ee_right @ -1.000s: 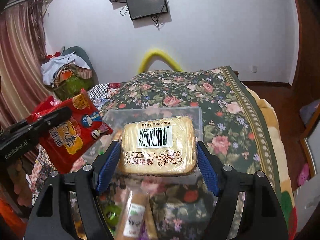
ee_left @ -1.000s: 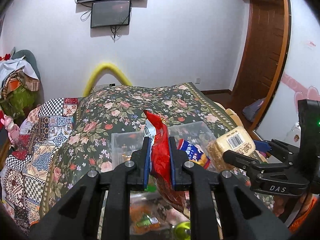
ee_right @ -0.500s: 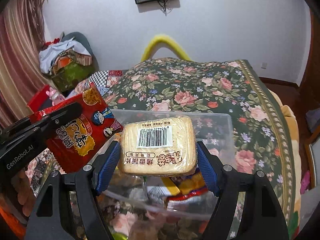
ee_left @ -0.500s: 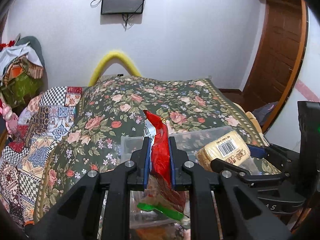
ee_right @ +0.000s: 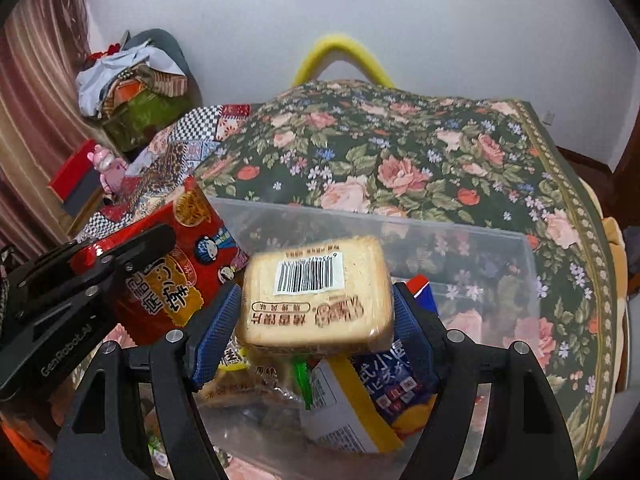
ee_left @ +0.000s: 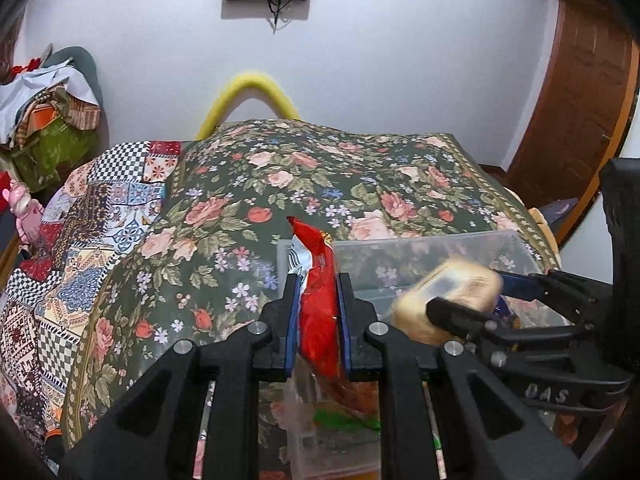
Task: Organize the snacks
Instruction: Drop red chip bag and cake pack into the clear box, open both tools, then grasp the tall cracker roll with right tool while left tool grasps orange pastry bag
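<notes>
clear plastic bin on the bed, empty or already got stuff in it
Already holding snacks. Through the clear plastic bin, the right wrist view shows a blue chip bag, a white and yellow box and other packets inside.
</notes>
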Available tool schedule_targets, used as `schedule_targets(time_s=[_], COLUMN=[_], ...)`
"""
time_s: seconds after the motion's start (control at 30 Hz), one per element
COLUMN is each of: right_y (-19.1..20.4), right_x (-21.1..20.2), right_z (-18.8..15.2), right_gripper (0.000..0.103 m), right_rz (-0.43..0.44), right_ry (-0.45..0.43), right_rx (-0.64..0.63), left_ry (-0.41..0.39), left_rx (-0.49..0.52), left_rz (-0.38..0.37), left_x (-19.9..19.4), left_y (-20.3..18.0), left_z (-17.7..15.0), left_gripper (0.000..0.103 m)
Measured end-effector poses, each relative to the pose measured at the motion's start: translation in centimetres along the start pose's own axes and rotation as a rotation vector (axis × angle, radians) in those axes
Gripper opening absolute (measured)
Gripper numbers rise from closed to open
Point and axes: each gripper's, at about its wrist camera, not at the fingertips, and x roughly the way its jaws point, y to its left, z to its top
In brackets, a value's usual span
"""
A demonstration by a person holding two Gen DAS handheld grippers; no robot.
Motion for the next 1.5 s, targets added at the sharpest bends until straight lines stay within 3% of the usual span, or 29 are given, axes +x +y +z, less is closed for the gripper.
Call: schedule_targets(time_s=[0.03, 0.2, 0.27, 0.33, 0.43, 0.93, 1.33, 1.5], right_y=[0.0, 0.3, 0.7, 1.1, 1.4, 1.8, 1.1, 0.9], right_x=[0.1, 0.0, -0.3, -0.8, -1.7, -8.9, -7.8, -6.8], right_z=[0.0, 0.4, 0.3, 0.1, -0.3, -4.8, -11.8, -13.9], right_gripper=[0.064, 0.063, 0.063, 0.064, 0.067, 0.072, 0.075, 0.075], right_rz=[0.000, 0.028, 0.011, -0.007, -0.014, -0.026, -0.018, 0.010], right_ry=[0.002, 0.014, 0.003, -0.010, -0.026, -0.115, 0.023, 0.069], right_rx=[0.002, -0.006, -0.025, -0.047, -0.056, -0.064, -0.011, 0.023], left_ry=[-0.001, 0.016, 0.015, 0.008, -0.017, 0.008, 0.170, 0.203], left_rx=[-0.007, -0.016, -0.008, -0.002, -0.002, 0.032, 0.013, 0.008], left_rz=[0.000, -0.018, -0.020, -0.018, -0.011, -0.047, -0.102, -0.073], left_x=[0.0, -0.1, -0.4, -1.2, -2.8, -9.3, -6.6, -4.3], left_y=[0.2, 0.5, 0.3, 0.2, 0.2, 0.2, -1.2, -1.7], left_z=[0.0, -0.1, -0.2, -0.3, -0.4, -4.1, -9.8, -11.0], left_gripper=[0.016, 0.023, 0.031, 0.052, 0.061, 0.071, 0.072, 0.072])
